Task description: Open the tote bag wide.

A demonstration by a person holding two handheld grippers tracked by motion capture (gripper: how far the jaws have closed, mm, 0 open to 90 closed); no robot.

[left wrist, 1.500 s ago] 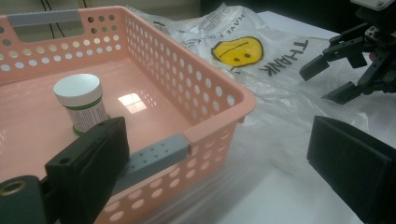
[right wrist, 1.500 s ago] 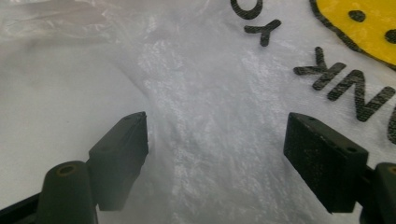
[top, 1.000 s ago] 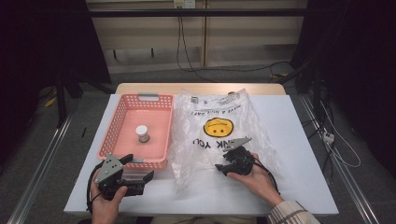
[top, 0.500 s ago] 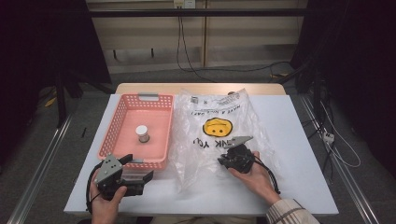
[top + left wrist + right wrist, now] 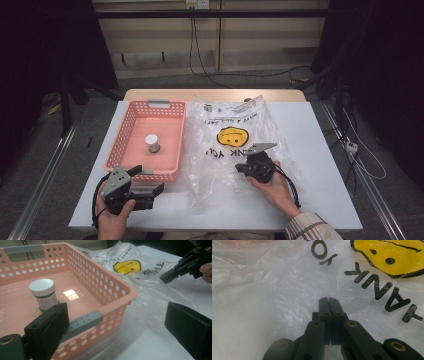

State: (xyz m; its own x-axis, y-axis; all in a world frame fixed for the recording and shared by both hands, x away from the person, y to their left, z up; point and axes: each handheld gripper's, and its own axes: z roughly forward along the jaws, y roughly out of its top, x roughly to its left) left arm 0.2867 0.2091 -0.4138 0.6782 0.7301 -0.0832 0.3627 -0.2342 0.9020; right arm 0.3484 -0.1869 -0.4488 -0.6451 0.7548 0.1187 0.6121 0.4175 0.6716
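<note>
Covering a white table (image 5: 320, 165), clear bag (image 5: 235, 145) beside pink basket (image 5: 131, 135), left gripper (image 5: 150, 184) wide, right gripper (image 5: 240, 167) closed.

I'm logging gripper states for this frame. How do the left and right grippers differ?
The left gripper is open, its jaws wide apart by the basket's near rim; the right gripper is shut, its jaws pressed together on the plastic bag. The left holds nothing; the right pinches bag film. Both are black and hand-held.

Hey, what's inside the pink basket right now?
One small white-capped bottle with a green-edged label stands upright on the pink basket's floor. Its near corner is hidden behind the left gripper's jaw.
</note>
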